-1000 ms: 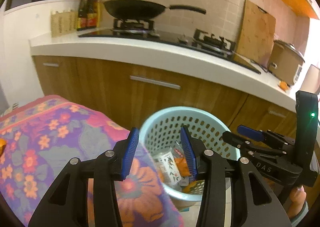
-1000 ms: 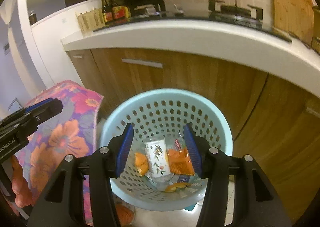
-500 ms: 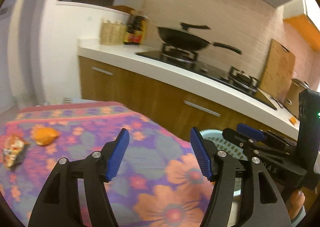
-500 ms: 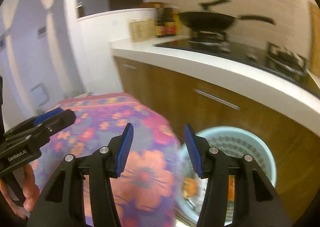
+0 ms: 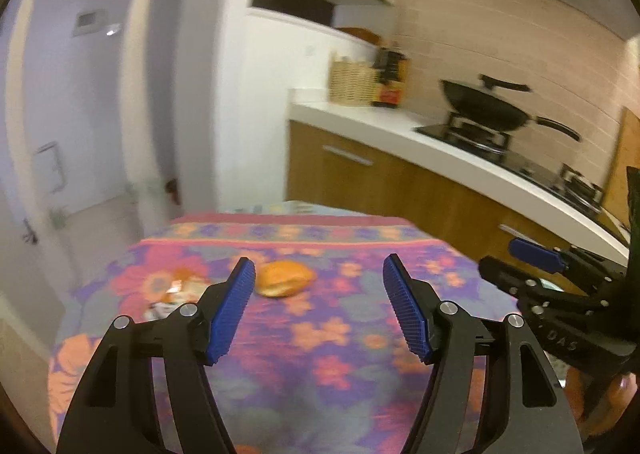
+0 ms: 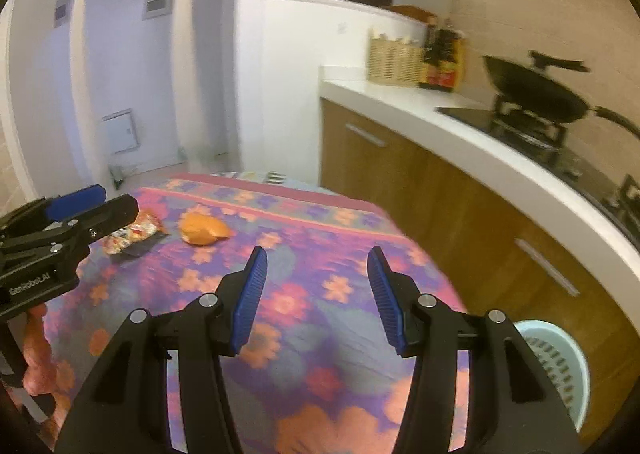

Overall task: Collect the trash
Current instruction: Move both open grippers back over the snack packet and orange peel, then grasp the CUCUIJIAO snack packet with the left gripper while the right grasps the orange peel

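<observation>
Snack wrapper [image 5: 176,294] half hidden behind wide left claw [image 5: 318,308], orange peel [image 5: 284,279] blurred, basket [image 6: 554,364] only beside wide, empty right claw [image 6: 316,298].

Both grippers swung from the basket [image 6: 560,366] to the table [image 5: 340,334].

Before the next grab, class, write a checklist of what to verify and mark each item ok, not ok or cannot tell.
1. Left gripper open and empty: ok.
2. Right gripper open and empty: ok.
3. Trash left on the cloth: ok, an orange peel and a wrapper lie side by side.
4. Peel between the left fingers: not ok, it lies ahead of them.
5. Basket in view beside the table: ok.
6. Room left in the basket: cannot tell.
</observation>
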The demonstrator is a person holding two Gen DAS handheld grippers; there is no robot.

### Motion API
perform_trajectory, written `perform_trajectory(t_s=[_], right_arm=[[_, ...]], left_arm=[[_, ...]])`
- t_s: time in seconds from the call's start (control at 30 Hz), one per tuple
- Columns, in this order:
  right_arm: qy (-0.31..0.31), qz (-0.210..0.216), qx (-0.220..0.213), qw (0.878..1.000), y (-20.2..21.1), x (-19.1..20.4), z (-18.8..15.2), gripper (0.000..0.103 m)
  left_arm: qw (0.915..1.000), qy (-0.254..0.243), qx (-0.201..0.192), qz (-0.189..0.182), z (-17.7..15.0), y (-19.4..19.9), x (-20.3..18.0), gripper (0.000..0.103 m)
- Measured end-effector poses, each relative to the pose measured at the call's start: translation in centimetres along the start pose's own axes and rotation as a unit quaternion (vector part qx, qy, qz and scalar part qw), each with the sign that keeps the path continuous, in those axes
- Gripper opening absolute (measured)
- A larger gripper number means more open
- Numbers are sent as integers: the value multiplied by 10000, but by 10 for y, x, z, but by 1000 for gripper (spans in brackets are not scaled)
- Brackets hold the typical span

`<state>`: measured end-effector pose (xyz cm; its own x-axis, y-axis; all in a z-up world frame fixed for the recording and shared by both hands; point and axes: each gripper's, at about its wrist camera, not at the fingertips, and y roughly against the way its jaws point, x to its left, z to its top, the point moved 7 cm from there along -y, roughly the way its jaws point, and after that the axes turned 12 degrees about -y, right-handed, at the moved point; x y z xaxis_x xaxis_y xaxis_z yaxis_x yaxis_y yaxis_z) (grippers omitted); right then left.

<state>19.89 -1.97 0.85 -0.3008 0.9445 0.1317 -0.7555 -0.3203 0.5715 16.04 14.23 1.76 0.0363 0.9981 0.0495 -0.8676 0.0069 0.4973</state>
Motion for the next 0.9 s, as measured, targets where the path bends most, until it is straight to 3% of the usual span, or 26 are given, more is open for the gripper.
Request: perform_trajectory(t_s=[0.13,0.27,0.5,0.67,0.9], right_arm=[[21,264,133,9996,-28,26,6,49],[-24,516,284,9983,-56,47,10,49],[-112,828,574,9948,-102,69,11,49],[-170,1068,961,9895,-132,79,4,49],[210,1014,1038,9892,-152,99,-3,49]], left_arm=[[9984,217,186,486,-11,-11,45,65],[9957,499,404,673,-21,-27,81,65],[9894,1097,815,497,-42,-61,122,65],[9869,1171,937,596,-58,-72,123,63],[9816,1298,1337,415,-74,-85,121,60]])
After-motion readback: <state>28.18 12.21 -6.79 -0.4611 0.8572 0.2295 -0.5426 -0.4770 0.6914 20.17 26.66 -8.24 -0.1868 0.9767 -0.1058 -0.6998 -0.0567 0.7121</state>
